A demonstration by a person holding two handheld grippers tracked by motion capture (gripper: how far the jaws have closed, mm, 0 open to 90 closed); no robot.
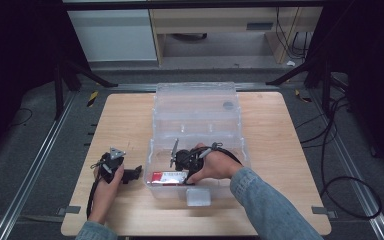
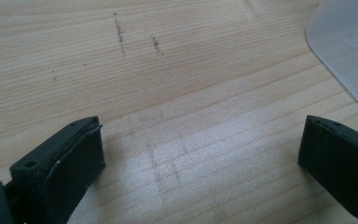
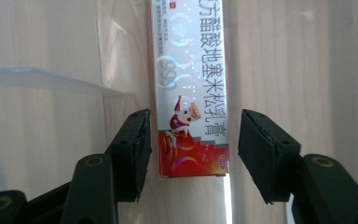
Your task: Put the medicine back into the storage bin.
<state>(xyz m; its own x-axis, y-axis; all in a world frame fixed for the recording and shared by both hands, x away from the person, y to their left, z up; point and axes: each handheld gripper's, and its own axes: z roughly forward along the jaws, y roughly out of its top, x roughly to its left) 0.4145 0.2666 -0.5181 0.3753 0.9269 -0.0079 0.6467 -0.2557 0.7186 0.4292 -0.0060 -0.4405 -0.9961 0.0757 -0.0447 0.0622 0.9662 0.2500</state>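
The right gripper (image 1: 180,161) is reaching down into the clear plastic box (image 1: 230,150) in the middle of the wooden surface (image 1: 125,120), its fingers (image 3: 133,149) standing apart on either side of a red and white carton (image 3: 191,93) that is lying flat on the box floor near the front wall, with a gap showing on each side. The left gripper (image 1: 135,173) is resting on the surface just left of the box, its fingers (image 2: 74,163) spread wide over bare wood.

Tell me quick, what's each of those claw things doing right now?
Left gripper: open, nothing in it.
Right gripper: open astride the red-and-white carton in the clear plastic box, no pads touching.
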